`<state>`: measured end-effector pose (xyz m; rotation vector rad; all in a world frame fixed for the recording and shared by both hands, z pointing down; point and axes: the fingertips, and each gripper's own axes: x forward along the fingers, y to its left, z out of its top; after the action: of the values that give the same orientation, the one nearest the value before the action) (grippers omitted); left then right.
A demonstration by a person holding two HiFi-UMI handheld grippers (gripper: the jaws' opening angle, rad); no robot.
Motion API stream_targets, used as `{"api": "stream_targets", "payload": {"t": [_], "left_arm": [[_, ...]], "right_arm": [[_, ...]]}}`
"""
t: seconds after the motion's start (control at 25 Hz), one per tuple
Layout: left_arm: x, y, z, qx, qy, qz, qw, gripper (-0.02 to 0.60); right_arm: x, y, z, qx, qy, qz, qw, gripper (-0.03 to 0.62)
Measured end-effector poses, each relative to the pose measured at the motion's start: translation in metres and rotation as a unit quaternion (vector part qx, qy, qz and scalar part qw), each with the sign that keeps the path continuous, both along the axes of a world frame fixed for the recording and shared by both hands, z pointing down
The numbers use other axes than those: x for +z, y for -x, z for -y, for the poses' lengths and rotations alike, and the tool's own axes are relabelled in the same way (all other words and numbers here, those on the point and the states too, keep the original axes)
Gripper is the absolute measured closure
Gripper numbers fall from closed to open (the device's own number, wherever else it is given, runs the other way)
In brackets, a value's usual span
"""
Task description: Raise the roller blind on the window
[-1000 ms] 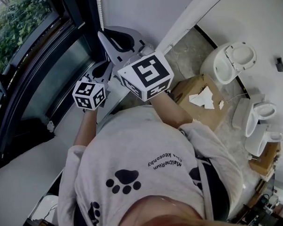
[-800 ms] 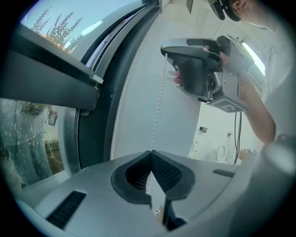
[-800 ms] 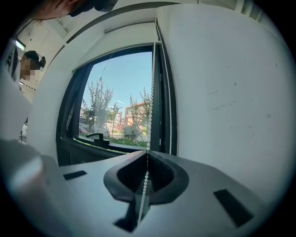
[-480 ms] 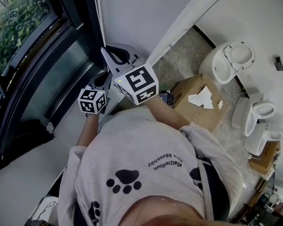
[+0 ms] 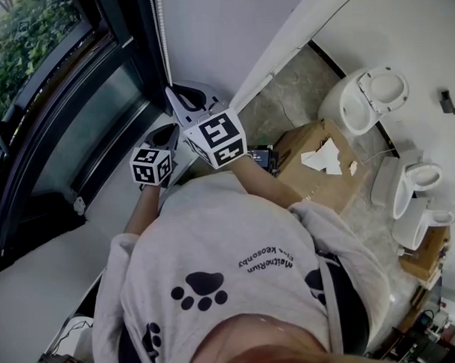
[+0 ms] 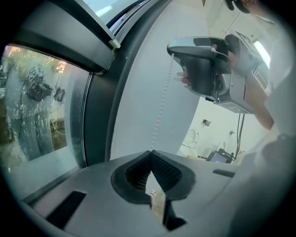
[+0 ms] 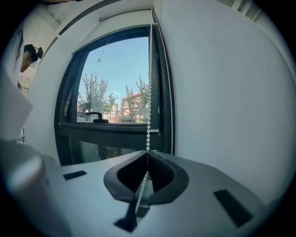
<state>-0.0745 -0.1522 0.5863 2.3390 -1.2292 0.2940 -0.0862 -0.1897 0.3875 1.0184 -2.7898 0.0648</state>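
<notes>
1. Both grippers sit lower on the bead chain [image 5: 159,29] than a second ago, and their marker cubes have drawn in towards my chest.
2. My left gripper [image 6: 150,152] has its fingers closed. The chain [image 6: 162,102] runs straight down into their tip, so I judge it pinched there. In the head view this gripper [image 5: 168,123] lies at about 8 o'clock from the other.
3. My right gripper [image 7: 148,153] is clamped on the chain [image 7: 148,92], with beads passing between the pads and out below. In the head view it [image 5: 171,91] is the upper hand.
4. To do this pull well, I'd keep both hands drawing along the chain's own line, not out from the wall. Then one hand stays gripped while the other moves up.
5. That chain hangs along the window [image 7: 115,83] frame's right side, long axis 12 to 6 o'clock, with its return strand [image 7: 170,92] just at 3 o'clock of it. I cannot make out the blind's fabric; the glass shows uncovered.
</notes>
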Motion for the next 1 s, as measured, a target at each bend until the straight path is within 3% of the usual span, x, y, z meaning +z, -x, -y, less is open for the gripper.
{"api": "stream_targets", "payload": {"t": [0.24, 0.52, 0.6, 0.68, 0.84, 1.0], "left_arm": [[0.018, 0.001, -0.008, -0.003, 0.015, 0.011, 0.9998, 0.572], [0.017, 0.004, -0.009, -0.011, 0.007, 0.018, 0.9998, 0.571], [0.012, 0.005, -0.01, -0.01, -0.008, 0.012, 0.9998, 0.556], [0.001, 0.003, -0.008, -0.013, -0.023, -0.003, 0.9996, 0.44], [-0.034, 0.006, -0.002, -0.018, -0.059, -0.026, 0.9978, 0.434], [-0.092, 0.023, 0.004, -0.026, -0.123, -0.026, 0.9917, 0.437]], "right_arm": [[0.02, -0.001, -0.002, 0.001, 0.012, 0.0, 1.0, 0.585], [0.021, 0.002, -0.005, 0.0, 0.009, 0.0, 1.0, 0.585], [0.021, 0.001, -0.005, 0.001, 0.009, 0.0, 1.0, 0.585], [0.021, -0.001, -0.004, 0.004, 0.008, 0.0, 1.0, 0.585], [0.021, -0.001, -0.003, 0.006, 0.005, 0.002, 1.0, 0.585], [0.021, -0.002, -0.003, 0.009, 0.002, 0.001, 1.0, 0.585]]}}
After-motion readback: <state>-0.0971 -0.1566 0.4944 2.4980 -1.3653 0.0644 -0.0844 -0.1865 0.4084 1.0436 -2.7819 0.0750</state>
